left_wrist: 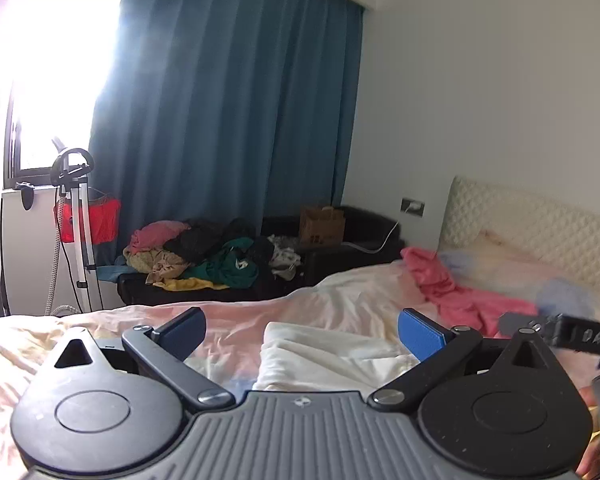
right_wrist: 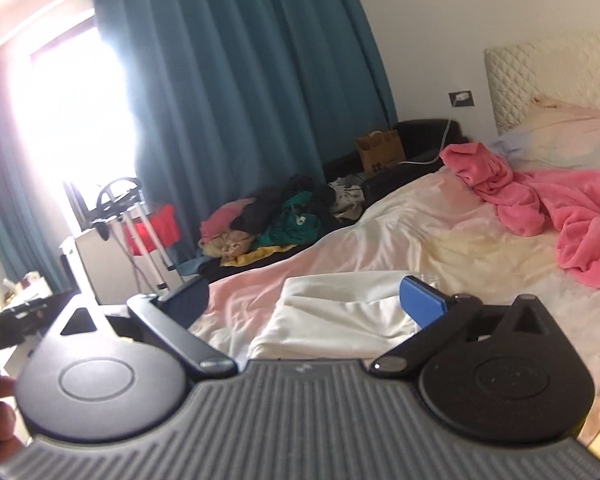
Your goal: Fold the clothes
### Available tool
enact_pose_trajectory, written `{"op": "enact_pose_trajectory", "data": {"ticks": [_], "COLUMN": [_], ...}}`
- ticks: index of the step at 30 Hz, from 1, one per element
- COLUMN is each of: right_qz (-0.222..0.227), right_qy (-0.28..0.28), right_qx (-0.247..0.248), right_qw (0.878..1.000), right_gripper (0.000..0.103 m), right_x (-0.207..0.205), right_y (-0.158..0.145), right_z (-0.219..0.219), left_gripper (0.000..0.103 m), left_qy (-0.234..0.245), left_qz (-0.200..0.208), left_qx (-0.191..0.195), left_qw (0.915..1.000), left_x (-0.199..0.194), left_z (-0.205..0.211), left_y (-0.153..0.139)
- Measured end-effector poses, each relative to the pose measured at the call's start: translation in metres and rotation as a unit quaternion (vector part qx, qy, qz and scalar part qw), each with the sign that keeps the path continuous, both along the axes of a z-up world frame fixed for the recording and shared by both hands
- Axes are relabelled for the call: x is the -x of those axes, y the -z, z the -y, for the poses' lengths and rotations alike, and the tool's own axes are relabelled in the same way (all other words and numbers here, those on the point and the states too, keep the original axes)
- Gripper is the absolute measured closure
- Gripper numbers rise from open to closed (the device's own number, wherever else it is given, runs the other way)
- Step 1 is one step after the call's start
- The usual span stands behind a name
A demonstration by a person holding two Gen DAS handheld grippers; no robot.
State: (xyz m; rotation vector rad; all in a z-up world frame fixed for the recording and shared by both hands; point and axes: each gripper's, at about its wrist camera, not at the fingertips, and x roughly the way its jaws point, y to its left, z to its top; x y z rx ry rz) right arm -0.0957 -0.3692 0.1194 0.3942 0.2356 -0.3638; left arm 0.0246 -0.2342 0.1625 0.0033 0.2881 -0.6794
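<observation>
Cream-white cloth, partly folded, lies on the pale bed just ahead of both tongs. The left tongs and right tongs hover spread wide apart, holding nothing; a pink blanket sprawls near the headboard.

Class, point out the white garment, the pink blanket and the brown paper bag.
white garment (right_wrist: 332,312), right wrist view, its middle.
pink blanket (right_wrist: 556,208), right wrist view, its crumpled middle.
brown paper bag (left_wrist: 322,226), left wrist view, its front.
</observation>
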Motion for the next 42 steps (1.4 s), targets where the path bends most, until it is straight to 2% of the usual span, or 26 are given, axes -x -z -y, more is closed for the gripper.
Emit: {"op": "enact_pose_trajectory", "data": {"ticks": [5, 7, 11, 16, 19, 23, 26, 33, 42], "right_qz": [0.012, 0.017, 0.024, 0.028, 0.024, 0.014, -0.004, -0.027, -0.037], "right_qy": [-0.004, -0.006, -0.008, 0.002, 0.006, 0.003, 0.001, 0.002, 0.021], "right_qx": [0.027, 0.036, 0.026, 0.047, 0.049, 0.068, 0.085, 0.088, 0.106], "right_qw": [1.000, 0.999, 0.999, 0.998, 0.998, 0.998, 0.996, 0.996, 0.993], "right_gripper": [0.000, 0.000, 0.000, 0.000, 0.000, 0.000, 0.000, 0.000, 0.000], "right_x": [0.032, 0.044, 0.064, 0.077, 0.080, 0.080, 0.074, 0.065, 0.061], "right_y": [0.000, 0.001, 0.009, 0.019, 0.025, 0.036, 0.047, 0.066, 0.069], "right_z": [-0.037, -0.051, -0.071, -0.094, -0.100, -0.111, -0.119, -0.127, -0.129], "left_gripper": [0.000, 0.000, 0.000, 0.000, 0.000, 0.000, 0.000, 0.000, 0.000], "left_qy": [-0.012, -0.010, -0.006, -0.019, -0.021, -0.021, -0.038, -0.048, -0.050], "left_qz": [0.025, 0.022, 0.016, 0.033, 0.032, 0.008, 0.013, 0.002, -0.013], "left_qx": [-0.005, -0.006, -0.015, -0.023, -0.027, -0.019, -0.028, -0.045, -0.051], "left_qw": [0.9996, 0.9997, 0.9997, 0.9990, 0.9989, 0.9996, 0.9988, 0.9979, 0.9973], "left_x": [0.055, 0.070, 0.091, 0.113, 0.116, 0.112, 0.109, 0.090, 0.072], "left_z": [-0.024, -0.033, -0.045, -0.058, -0.063, -0.073, -0.078, -0.076, -0.068], "left_y": [-0.006, -0.005, 0.003, 0.017, 0.027, 0.039, 0.047, 0.069, 0.087]}}
